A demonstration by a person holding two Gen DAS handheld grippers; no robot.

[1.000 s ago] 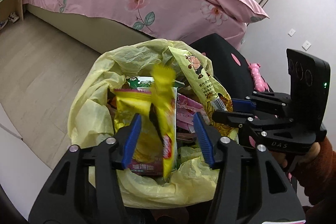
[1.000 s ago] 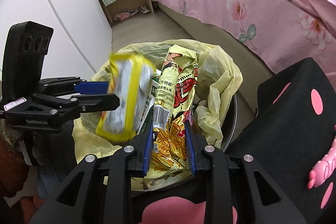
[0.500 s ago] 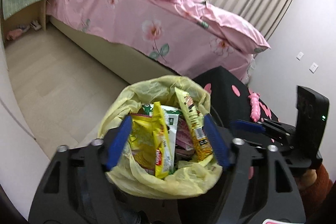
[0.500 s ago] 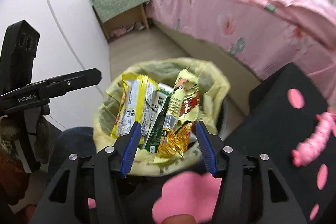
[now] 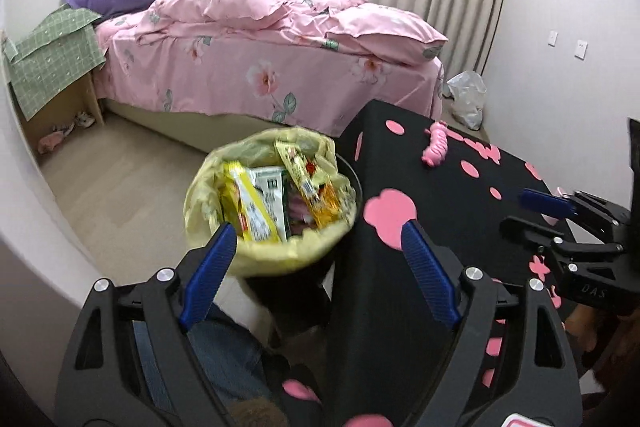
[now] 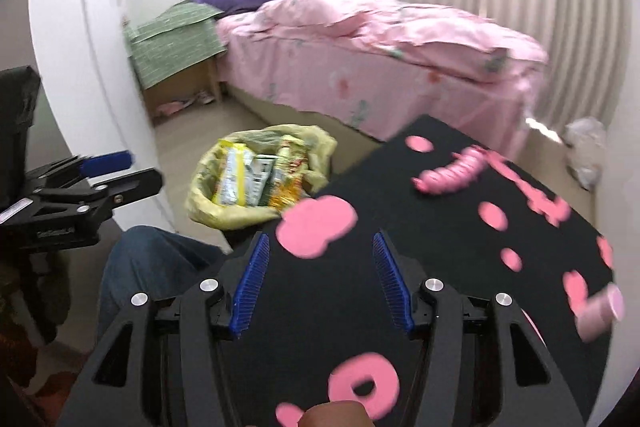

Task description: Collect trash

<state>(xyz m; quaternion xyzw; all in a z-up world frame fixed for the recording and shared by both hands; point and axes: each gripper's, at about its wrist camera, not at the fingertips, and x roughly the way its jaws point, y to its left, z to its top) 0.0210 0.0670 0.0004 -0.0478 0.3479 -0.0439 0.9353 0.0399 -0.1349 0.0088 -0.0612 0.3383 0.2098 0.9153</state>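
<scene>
So both claws, left claw (image 5: 316, 251) and right claw (image 6: 320, 283), just opened, empty; swing from the bin (image 5: 208, 203) to the pink toy (image 6: 452, 175) on the bench (image 6: 440, 239).

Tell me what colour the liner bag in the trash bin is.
Pale yellow. The liner bag shows best in the left wrist view, folded over the bin's rim.

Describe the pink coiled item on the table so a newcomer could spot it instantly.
Start at the black table cover with pink spots, right of the yellow-lined trash bin. Near its far edge lies the pink coiled item. Unlike the flat printed spots around it, it is raised, ridged and elongated.
</scene>
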